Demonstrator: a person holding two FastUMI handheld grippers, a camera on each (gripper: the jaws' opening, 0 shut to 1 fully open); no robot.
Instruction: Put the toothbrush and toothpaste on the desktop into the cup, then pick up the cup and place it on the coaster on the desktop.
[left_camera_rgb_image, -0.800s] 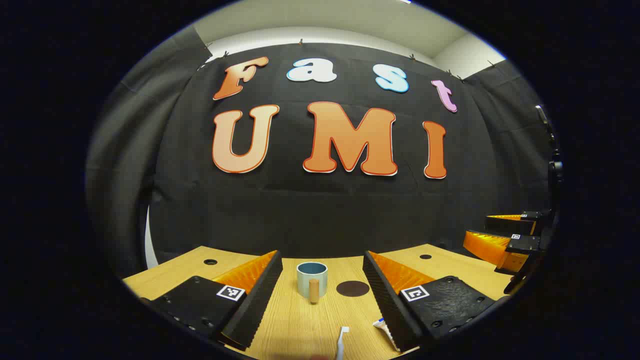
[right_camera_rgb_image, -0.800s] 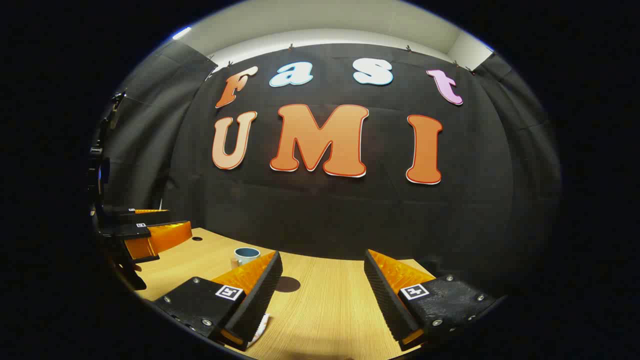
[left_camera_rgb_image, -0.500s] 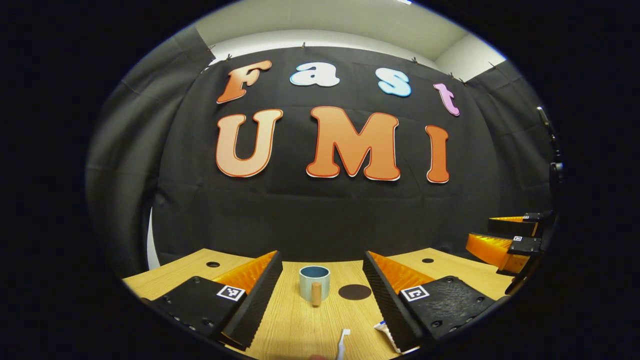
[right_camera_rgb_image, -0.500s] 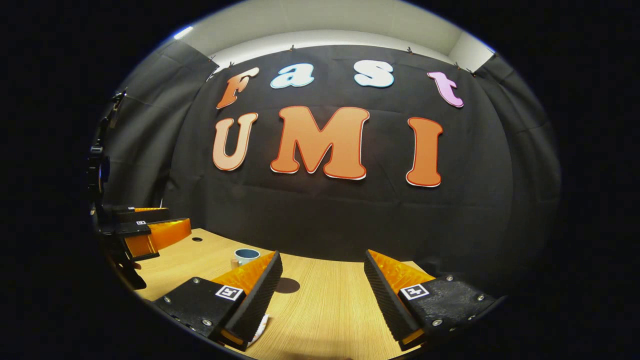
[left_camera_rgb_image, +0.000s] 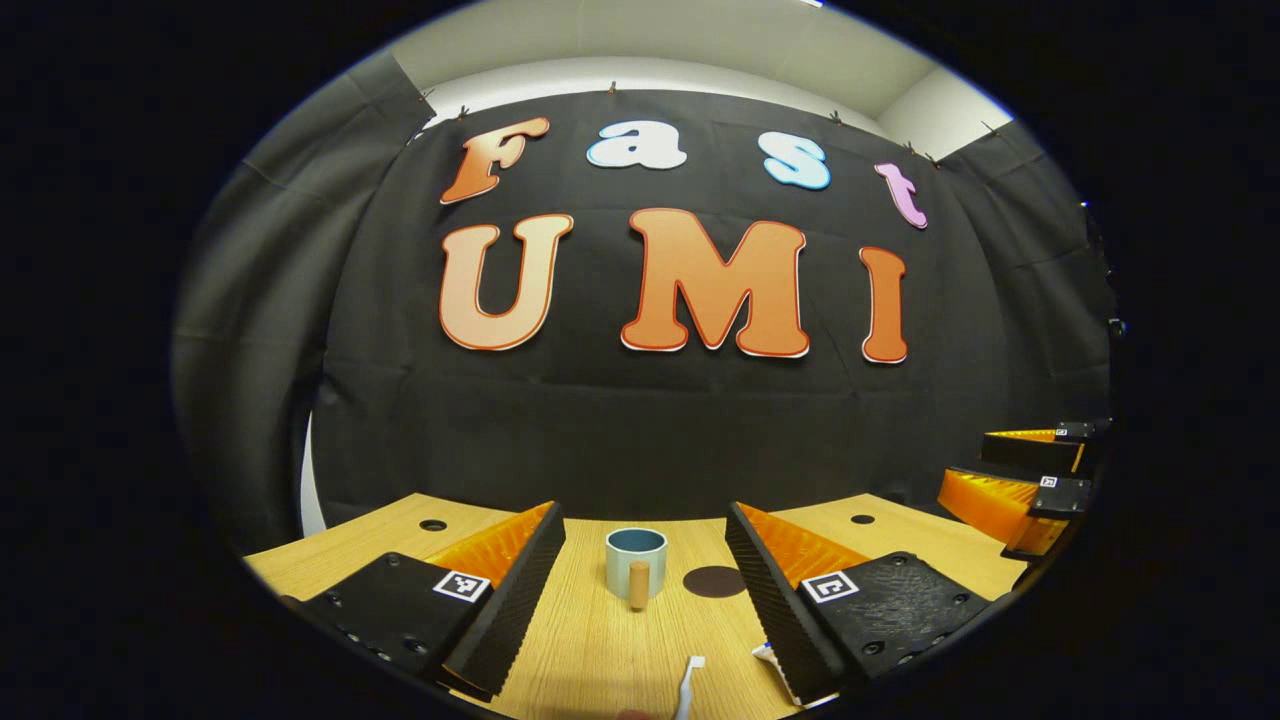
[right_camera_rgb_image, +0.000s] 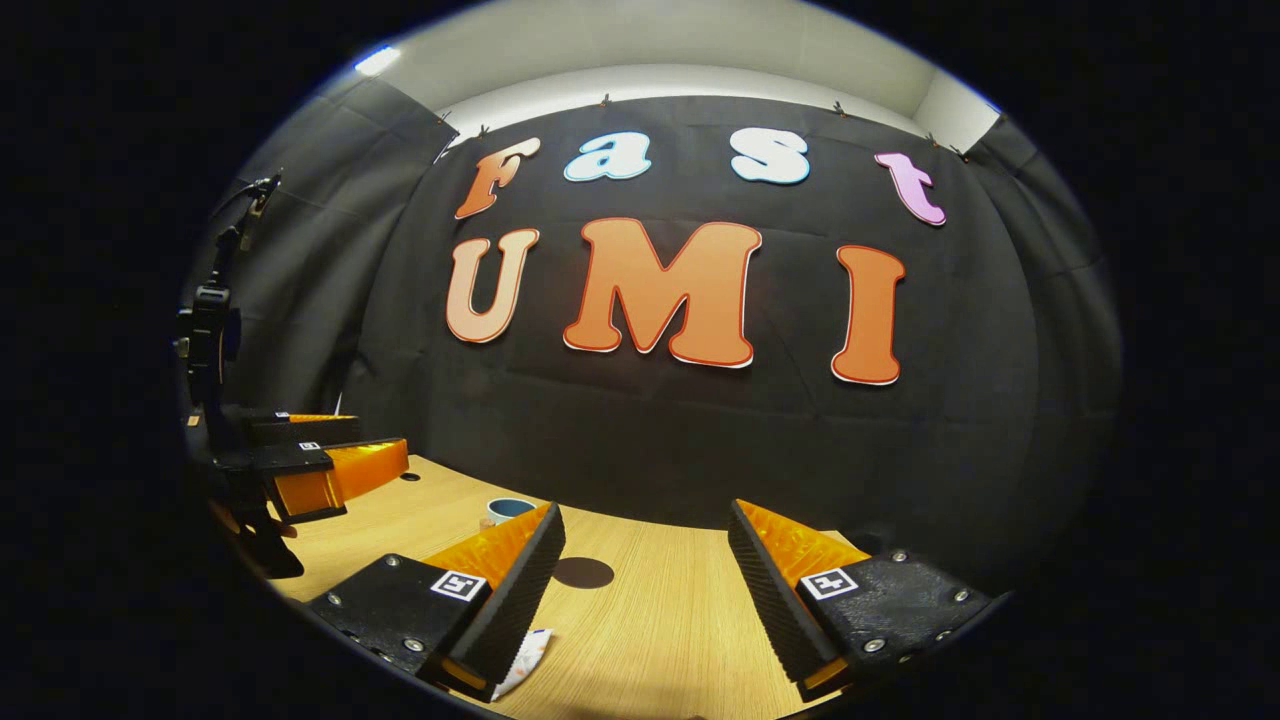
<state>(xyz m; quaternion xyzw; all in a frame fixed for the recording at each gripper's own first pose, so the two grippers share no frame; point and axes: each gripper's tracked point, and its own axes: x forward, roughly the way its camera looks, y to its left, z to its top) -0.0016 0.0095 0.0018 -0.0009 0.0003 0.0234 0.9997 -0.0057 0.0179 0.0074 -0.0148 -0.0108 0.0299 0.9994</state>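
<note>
Two claws, yours: left claw (left_camera_rgb_image: 645, 600) and right claw (right_camera_rgb_image: 645, 590), both gaping wide, holding nothing. One cup (left_camera_rgb_image: 635, 562), one coaster (left_camera_rgb_image: 714, 581) just beside it, one toothbrush (left_camera_rgb_image: 687, 686), one toothpaste tube (right_camera_rgb_image: 524, 663), all on tabletop (left_camera_rgb_image: 600, 650).

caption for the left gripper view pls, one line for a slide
Open left gripper faces the cup and coaster; toothbrush lies nearer.
</note>
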